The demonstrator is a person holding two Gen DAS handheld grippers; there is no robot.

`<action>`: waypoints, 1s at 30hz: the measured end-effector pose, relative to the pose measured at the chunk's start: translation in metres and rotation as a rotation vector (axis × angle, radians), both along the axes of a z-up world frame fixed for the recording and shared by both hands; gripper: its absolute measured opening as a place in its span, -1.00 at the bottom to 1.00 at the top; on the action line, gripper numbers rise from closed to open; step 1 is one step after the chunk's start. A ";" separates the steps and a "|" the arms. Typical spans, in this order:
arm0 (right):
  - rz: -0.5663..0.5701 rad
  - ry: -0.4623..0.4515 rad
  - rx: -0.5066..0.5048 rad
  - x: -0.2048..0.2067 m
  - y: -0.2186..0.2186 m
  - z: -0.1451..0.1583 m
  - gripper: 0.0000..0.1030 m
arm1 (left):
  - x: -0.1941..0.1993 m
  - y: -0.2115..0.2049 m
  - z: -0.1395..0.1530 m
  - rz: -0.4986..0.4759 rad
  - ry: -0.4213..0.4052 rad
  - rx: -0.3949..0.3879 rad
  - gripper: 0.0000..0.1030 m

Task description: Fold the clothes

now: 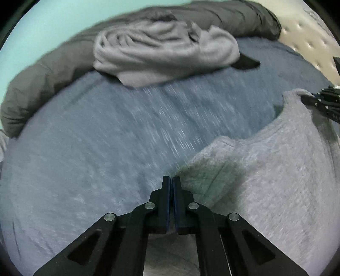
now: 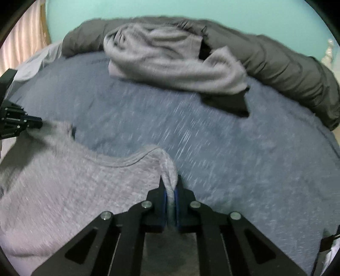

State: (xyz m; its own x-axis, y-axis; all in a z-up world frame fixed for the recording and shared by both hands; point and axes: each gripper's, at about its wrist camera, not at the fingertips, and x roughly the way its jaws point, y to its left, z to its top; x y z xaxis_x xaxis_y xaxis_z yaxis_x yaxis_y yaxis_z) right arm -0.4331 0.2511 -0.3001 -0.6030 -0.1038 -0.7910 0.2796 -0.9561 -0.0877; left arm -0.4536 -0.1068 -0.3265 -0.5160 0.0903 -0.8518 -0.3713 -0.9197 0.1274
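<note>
both tools (image 1: 171, 180) (image 2: 170, 186) clamp grey shirt (image 2: 74, 180) on blue bedspread (image 1: 106, 138); teal wall (image 2: 170, 8) behind.

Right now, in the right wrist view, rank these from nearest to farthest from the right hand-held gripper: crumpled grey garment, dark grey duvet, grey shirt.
1. Grey shirt, clamped in the right hand-held gripper.
2. Crumpled grey garment, farther up the bed.
3. Dark grey duvet, behind it, along the far edge.
</note>
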 end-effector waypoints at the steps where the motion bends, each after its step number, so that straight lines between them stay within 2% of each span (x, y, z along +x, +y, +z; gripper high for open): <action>1: -0.002 0.017 0.001 -0.001 0.000 0.007 -0.90 | -0.003 -0.003 0.006 0.017 0.017 0.006 -0.95; 7: -0.033 0.104 0.014 -0.008 -0.003 0.038 -0.91 | -0.014 -0.010 0.029 0.074 0.077 0.017 -0.95; 12: -0.079 0.143 0.036 -0.024 -0.002 0.041 -0.91 | -0.042 -0.012 0.022 0.109 0.083 0.012 -0.95; 15: -0.093 0.113 0.040 -0.043 -0.002 0.027 -0.91 | -0.055 -0.014 0.002 0.131 0.029 0.021 -0.95; 18: -0.105 0.050 0.054 -0.052 -0.003 0.006 -0.90 | -0.059 -0.009 -0.026 0.117 -0.020 -0.007 -0.92; 22: -0.137 -0.039 0.029 -0.063 -0.001 -0.025 -0.88 | -0.058 -0.017 -0.033 0.156 -0.022 0.002 -0.81; 24: -0.163 -0.058 0.010 -0.064 0.003 -0.032 -0.70 | -0.056 -0.026 -0.029 0.188 -0.016 0.025 -0.54; 25: -0.175 -0.037 -0.001 -0.061 0.006 -0.027 -0.50 | -0.052 -0.034 -0.020 0.210 -0.004 0.057 -0.38; 26: -0.187 -0.012 -0.012 -0.058 0.010 -0.022 -0.37 | -0.047 -0.041 -0.011 0.232 0.007 0.090 -0.33; 27: -0.207 0.031 -0.026 -0.051 0.017 -0.011 -0.13 | -0.042 -0.049 -0.001 0.255 0.019 0.124 -0.29; 28: -0.222 0.043 -0.058 -0.044 0.023 -0.002 -0.04 | -0.033 -0.053 0.007 0.262 0.021 0.147 -0.28; 30: -0.249 0.065 -0.121 -0.030 0.036 0.016 -0.04 | -0.013 -0.060 0.021 0.261 0.023 0.182 -0.27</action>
State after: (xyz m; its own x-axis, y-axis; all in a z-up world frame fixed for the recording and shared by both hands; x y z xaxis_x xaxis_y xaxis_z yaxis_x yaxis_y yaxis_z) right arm -0.4633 0.2870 -0.2845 -0.6708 -0.0371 -0.7407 0.0323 -0.9993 0.0208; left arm -0.4667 -0.1667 -0.3058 -0.5603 0.1016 -0.8220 -0.1182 -0.9921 -0.0420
